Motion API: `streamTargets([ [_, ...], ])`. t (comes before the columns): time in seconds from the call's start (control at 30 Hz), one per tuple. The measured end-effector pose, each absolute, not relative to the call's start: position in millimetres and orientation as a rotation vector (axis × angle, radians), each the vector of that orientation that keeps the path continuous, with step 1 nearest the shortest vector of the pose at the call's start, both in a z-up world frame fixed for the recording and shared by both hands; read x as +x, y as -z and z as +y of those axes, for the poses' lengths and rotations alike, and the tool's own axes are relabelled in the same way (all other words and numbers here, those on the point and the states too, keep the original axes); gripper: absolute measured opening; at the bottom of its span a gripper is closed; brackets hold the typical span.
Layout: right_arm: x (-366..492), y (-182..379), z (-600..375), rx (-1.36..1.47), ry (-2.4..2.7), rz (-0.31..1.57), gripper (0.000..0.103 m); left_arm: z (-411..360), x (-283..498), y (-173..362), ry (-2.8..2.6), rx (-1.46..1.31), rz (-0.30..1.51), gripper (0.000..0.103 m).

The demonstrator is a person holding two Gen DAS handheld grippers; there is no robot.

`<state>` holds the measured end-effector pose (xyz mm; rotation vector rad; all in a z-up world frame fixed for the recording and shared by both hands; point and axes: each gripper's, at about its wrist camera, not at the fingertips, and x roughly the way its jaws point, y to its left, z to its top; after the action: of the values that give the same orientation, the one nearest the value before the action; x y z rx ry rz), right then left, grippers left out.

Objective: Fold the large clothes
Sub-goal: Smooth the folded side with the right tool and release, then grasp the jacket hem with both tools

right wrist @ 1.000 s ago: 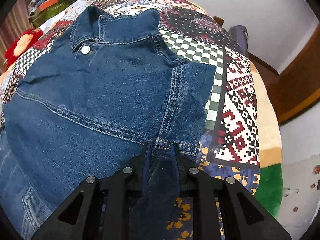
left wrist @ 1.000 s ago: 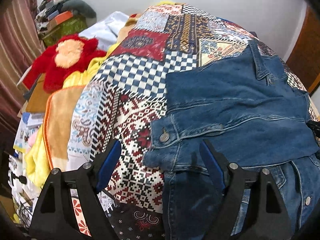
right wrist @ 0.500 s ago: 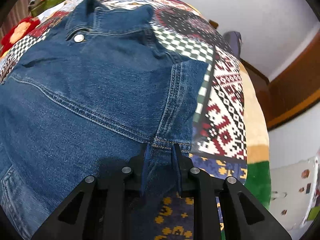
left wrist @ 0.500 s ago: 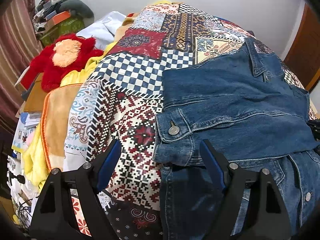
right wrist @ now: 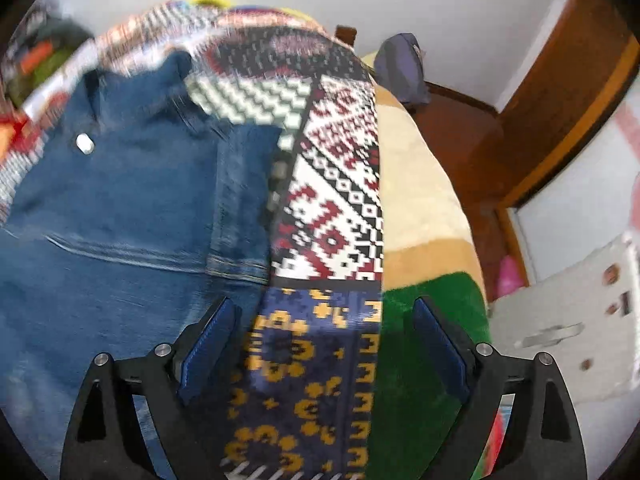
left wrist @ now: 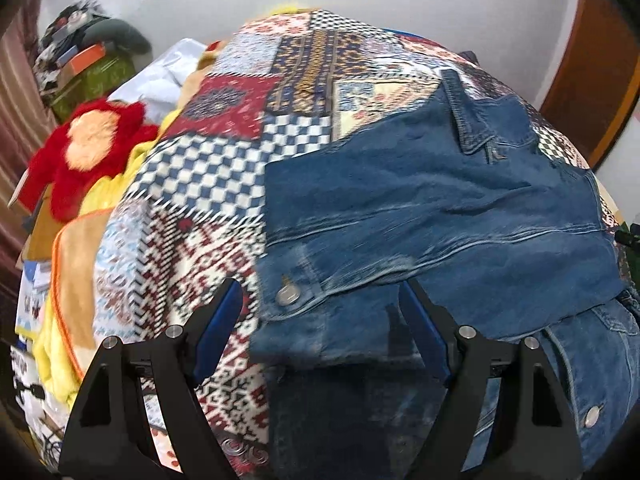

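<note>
Left tongs [left wrist: 320, 328]: released, blue pads spread wide, hovering over the folded-in cuff [left wrist: 288, 300] of the jacket [left wrist: 440, 216], holding nothing. Right tongs [right wrist: 324, 340]: likewise released and empty, poised above the quilt [right wrist: 336, 208] just beside the jacket's [right wrist: 120, 208] edge. The denim jacket lies flat on the patchwork quilt covering the bed, collar [left wrist: 472, 120] at the far end, both sleeves folded inward. A red plush toy [left wrist: 84, 152] rests beyond the bed's left edge.
</note>
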<state>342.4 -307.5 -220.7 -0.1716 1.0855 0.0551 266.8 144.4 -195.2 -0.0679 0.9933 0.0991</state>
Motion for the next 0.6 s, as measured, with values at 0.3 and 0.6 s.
streamTargets([
  [0.3,321.5,210.1,-259.0,0.003,-0.356,1.135,0.090,99.9,286.9,211.6,0.022,-0.032,1.053,0.088],
  [0.6,316.0,240.7,-249.7,0.042,-0.374,1.239,0.092,99.8,289.6,221.2,0.059,0.022,1.123,0.091],
])
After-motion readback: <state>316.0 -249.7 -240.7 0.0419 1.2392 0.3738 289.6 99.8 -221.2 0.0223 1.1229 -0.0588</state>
